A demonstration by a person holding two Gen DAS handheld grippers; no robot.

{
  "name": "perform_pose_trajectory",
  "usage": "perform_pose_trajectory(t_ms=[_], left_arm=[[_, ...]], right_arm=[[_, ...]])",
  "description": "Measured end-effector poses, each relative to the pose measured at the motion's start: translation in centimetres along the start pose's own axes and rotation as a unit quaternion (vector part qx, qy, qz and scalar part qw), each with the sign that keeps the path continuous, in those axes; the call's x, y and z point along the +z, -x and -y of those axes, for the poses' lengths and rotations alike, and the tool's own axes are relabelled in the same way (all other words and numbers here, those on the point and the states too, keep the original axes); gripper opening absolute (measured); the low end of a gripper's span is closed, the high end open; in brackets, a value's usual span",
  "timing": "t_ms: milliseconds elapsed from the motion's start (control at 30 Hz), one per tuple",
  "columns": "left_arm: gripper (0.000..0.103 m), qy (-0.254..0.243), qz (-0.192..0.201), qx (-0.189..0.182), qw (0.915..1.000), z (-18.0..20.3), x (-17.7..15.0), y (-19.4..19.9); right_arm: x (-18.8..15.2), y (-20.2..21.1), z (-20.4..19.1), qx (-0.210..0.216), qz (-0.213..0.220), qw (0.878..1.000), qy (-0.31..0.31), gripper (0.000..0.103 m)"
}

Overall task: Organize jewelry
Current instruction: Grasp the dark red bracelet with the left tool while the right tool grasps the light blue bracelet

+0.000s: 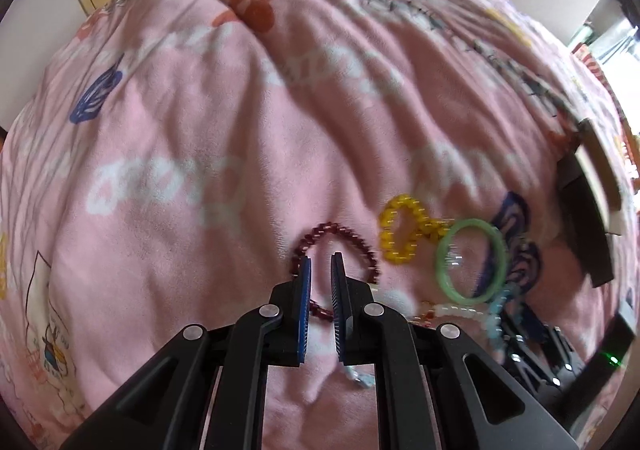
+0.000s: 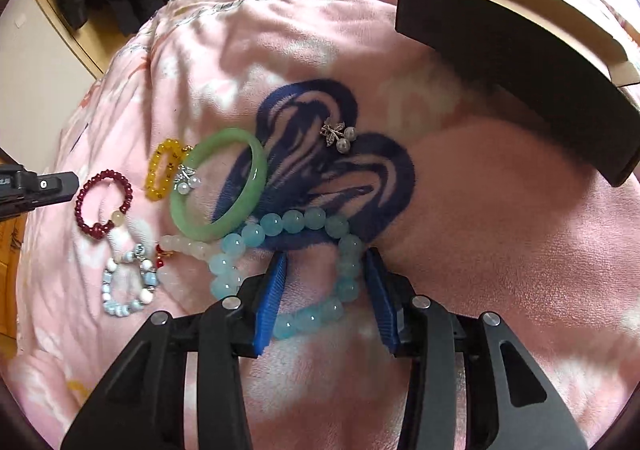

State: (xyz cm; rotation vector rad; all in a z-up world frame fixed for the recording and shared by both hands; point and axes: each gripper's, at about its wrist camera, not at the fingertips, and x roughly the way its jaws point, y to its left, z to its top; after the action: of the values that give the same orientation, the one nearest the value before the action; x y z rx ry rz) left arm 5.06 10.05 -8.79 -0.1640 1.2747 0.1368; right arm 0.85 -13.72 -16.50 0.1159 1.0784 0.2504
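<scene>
Left tongs (image 1: 322, 266): blue pads parted by a narrow gap, gripping nothing — the tips rest over the dark red bead bracelet (image 1: 336, 250), one pad at the loop's left edge, the other inside it. Right tongs (image 2: 326, 262): spread wide and released, straddling the near half of the pale blue bead bracelet (image 2: 288, 270), which lies flat on the pink blanket (image 2: 480, 210). Beside it lie a green bangle (image 2: 218, 186) (tilted, overlapping a yellow bead bracelet (image 2: 162, 170)), a white bead strand (image 2: 188, 246), a small blue-and-white bracelet (image 2: 128, 286) and two silver pearl brooches (image 2: 336, 136). A black box lid (image 2: 520, 62) sits beyond — well apart.
</scene>
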Motion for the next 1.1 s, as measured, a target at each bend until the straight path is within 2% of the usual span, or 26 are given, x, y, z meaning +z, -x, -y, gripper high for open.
perform_pose_trajectory(t_ms=[67,133,200,300,467,533,567,633,733,1100], left_arm=[[0.014,0.002,-0.014,-0.005,0.9999,-0.3,0.1,-1.0],[0.033,-0.002,-0.033,-0.013,0.9994,-0.3,0.2,-2.6],[0.04,-0.004,-0.038,-0.017,0.9991,-0.3,0.4,-3.4],[0.041,0.003,-0.037,-0.01,0.9993,-0.4,0.6,-3.8],[0.041,0.018,-0.055,-0.028,0.998,-1.0,0.6,-4.9],[0.041,0.021,-0.055,-0.028,0.9979,-1.0,0.6,-5.0],[0.041,0.027,-0.053,-0.031,0.9978,-1.0,0.5,-4.9],[0.015,0.033,-0.053,-0.033,0.9975,-1.5,0.7,-4.9],[0.01,0.042,-0.054,-0.047,0.9965,-2.0,0.6,-4.7],[0.009,0.067,-0.042,-0.079,0.9938,-3.1,0.4,-2.6]], right_arm=[[0.1,0.3,-0.4,-0.01,0.007,1.0,0.011,0.032],[0.1,0.5,-1.1,-0.021,0.009,0.999,0.03,0.024],[0.2,0.7,-1.9,-0.034,0.009,0.998,0.053,0.017],[0.2,0.9,-2.8,-0.045,0.015,0.996,0.074,0.013],[0.8,0.0,0.0,0.026,-0.007,1.0,0.003,0.013],[0.9,0.0,0.1,0.031,-0.006,0.999,0.001,0.013],[0.9,-0.1,0.0,0.028,-0.005,1.0,0.001,0.013],[0.9,0.0,-0.3,0.022,-0.002,1.0,0.005,0.013],[1.0,0.0,-0.3,0.029,-0.002,1.0,-0.004,0.013],[1.2,1.8,1.3,0.07,0.001,0.997,-0.026,0.013]])
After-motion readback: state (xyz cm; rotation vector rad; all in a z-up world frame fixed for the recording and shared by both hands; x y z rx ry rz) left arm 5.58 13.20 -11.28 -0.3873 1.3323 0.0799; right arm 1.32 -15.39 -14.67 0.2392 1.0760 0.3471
